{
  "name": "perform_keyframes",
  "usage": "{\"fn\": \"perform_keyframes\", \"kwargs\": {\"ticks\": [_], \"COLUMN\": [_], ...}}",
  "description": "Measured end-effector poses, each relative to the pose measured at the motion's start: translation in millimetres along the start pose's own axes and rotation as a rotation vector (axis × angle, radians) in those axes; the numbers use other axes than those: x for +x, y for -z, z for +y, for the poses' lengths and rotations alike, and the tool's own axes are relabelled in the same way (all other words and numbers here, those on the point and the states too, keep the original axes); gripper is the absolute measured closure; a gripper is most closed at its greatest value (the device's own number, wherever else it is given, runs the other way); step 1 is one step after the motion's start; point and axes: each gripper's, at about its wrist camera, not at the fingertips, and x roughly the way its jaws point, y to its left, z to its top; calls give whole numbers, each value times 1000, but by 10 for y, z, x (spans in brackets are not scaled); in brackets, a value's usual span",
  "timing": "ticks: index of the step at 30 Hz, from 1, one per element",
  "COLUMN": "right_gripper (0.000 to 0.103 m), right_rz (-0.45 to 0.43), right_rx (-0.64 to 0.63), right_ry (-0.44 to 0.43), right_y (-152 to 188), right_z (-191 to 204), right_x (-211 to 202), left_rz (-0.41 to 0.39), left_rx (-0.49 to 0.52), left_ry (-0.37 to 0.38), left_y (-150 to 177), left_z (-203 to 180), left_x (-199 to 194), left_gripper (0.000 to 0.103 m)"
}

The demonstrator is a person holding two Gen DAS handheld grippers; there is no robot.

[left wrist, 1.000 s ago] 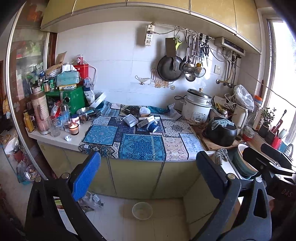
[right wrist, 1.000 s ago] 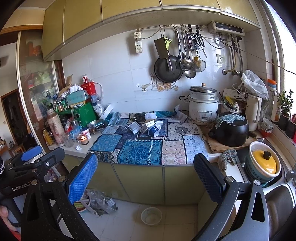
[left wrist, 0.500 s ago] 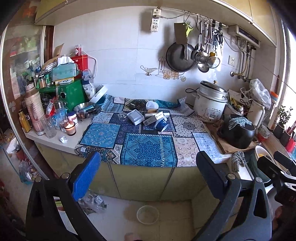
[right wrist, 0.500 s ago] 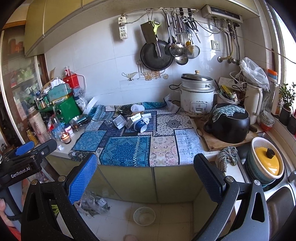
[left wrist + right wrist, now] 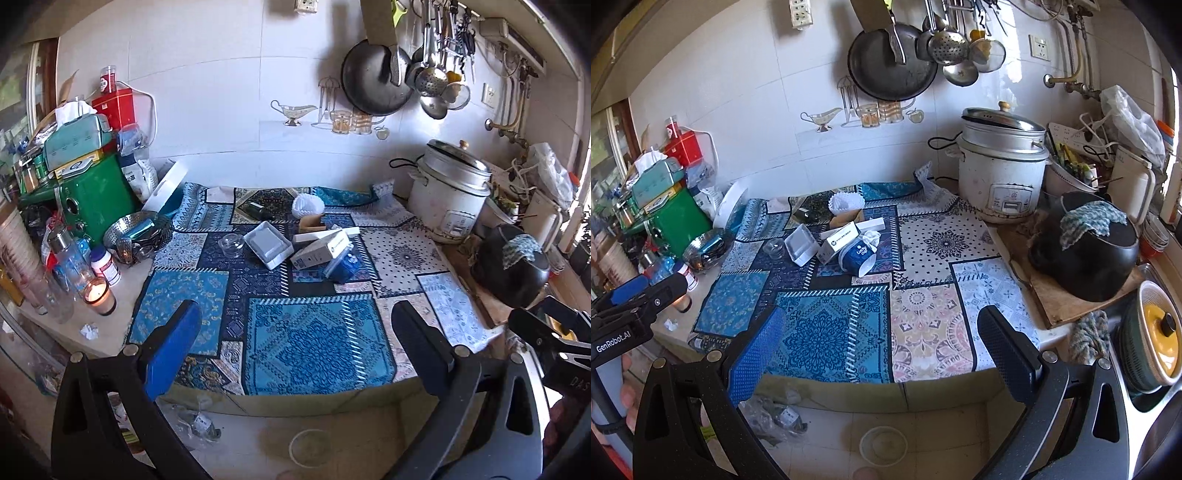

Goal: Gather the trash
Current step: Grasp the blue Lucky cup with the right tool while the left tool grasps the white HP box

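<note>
Both grippers, left (image 5: 295, 332) and right (image 5: 879, 336), have moved closer to the patchwork-clothed counter (image 5: 923, 332), fingers apart (empty); the blue paper cup (image 5: 857, 254) lies left of the white rice cooker (image 5: 1001, 177).

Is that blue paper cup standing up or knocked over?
Knocked over: the blue paper cup lies on its side on the patterned cloth.
</note>
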Motion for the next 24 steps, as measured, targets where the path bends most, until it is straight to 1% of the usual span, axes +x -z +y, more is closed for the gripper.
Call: {"fn": "perform_keyframes", "kwargs": {"ticks": [2,5,8,10,12,15,19,23,24], "right_gripper": [0,0,0,0,0,0,1,1,3], "right_rz": [44,102,154,197,239,309,396,464,482], "right_rx": [-5,-9,-40,-69,-87,-108,-169,-253,-262], "right_ry": [-21,-51,-46,-58,-92,-158,-238,-296,-313], "right_y": [-97,-190,-303,-381,-458,-565,-674,-690,-683], "right_z": [24,22,5,-33,-74,-141,-103,0,19], "right_x": [264,633,1043,1341,1631,2056,2592,3051,3148], "left_rz": [40,100,149,181,208,255,330,382,391], "left_rx": [4,0,-11,-36,-69,-112,-154,-190,-196], "left_ry": [-25,-17,-39,-47,-53,-90,-108,-126,-132], "left_y": [-75,-123,-149,-171,-204,-224,-231,-196,-186], "left_z": [43,94,145,178,201,190,159,137,135], "left_x": [292,688,1048,1261,1475,1770,2186,2514,2580], "left_gripper": [0,0,0,0,0,0,8,11,12]}}
